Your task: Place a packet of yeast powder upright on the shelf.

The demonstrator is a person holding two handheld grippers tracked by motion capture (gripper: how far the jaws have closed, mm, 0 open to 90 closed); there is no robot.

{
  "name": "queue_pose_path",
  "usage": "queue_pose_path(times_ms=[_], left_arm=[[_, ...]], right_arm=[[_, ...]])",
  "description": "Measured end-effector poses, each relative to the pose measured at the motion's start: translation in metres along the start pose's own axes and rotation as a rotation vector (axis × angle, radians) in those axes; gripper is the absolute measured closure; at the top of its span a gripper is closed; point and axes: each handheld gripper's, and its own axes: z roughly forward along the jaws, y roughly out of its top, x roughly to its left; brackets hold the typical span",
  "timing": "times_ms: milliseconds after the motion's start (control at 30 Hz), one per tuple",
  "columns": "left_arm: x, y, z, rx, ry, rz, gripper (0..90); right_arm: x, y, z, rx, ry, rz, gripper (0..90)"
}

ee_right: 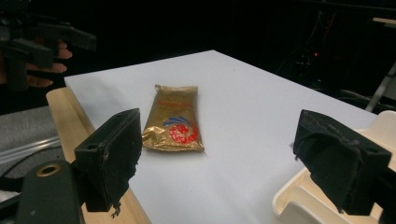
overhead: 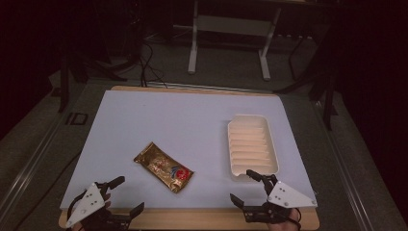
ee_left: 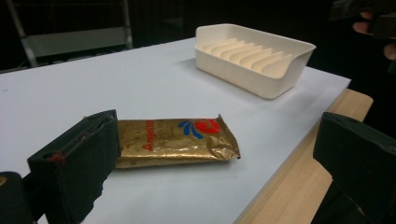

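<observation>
A gold foil snack packet (overhead: pixel 163 166) with a red and blue logo lies flat near the middle front of the white table sheet (overhead: pixel 183 120). From the left gripper view the packet (ee_left: pixel 175 142) lies just beyond the jaws, and from the right gripper view the packet (ee_right: pixel 174 117) lies ahead to the left. A cream ribbed tray (overhead: pixel 251 146) sits empty to the right. My left gripper (overhead: pixel 126 195) hovers open at the front left edge, nothing between its jaws. My right gripper (overhead: pixel 245 186) stands open at the front right, just before the tray's near end.
The wooden table edge (overhead: pixel 192 219) runs along the front under the sheet. Beyond the table's far end stand a white metal frame (overhead: pixel 228 33) and cables on a dark floor. In the left gripper view the tray (ee_left: pixel 252 58) stands at the far right corner.
</observation>
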Motion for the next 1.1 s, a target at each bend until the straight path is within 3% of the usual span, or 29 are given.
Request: queue_pose_path(times_ms=[133,233,400,533,600,767,900,967,1100], left_arm=[[-0.003,0.001,0.001,-0.001,-0.026,0.029,1.3],[-0.008,0.002,0.004,0.004,-0.038,0.072,1.3],[-0.016,0.005,0.008,-0.017,-0.058,0.133,1.3],[-0.021,0.006,0.008,-0.030,-0.073,0.133,1.3],[-0.027,0.008,0.006,-0.039,-0.069,0.164,1.3],[-0.034,0.012,0.006,-0.063,-0.127,0.153,1.3],[-0.040,0.018,0.004,-0.131,-0.150,0.109,1.3],[-0.042,0.018,0.005,-0.149,-0.148,0.114,1.3],[-0.042,0.019,0.008,-0.114,-0.120,0.132,1.3]], right_arm=[[-0.001,0.000,0.000,0.001,-0.002,0.004,15.2],[0.000,-0.001,0.000,-0.004,-0.004,-0.025,14.9],[-0.003,-0.002,-0.001,0.000,-0.001,-0.024,14.1],[-0.005,-0.002,-0.002,-0.006,-0.015,-0.026,14.1],[-0.003,-0.001,-0.004,-0.014,-0.014,-0.033,13.7],[0.001,0.002,-0.004,-0.017,0.012,-0.044,12.9],[0.005,0.005,-0.005,0.001,0.048,-0.047,13.5],[0.007,0.006,-0.005,0.005,0.046,-0.059,13.5],[0.012,0.008,-0.006,-0.016,0.055,-0.101,13.4]])
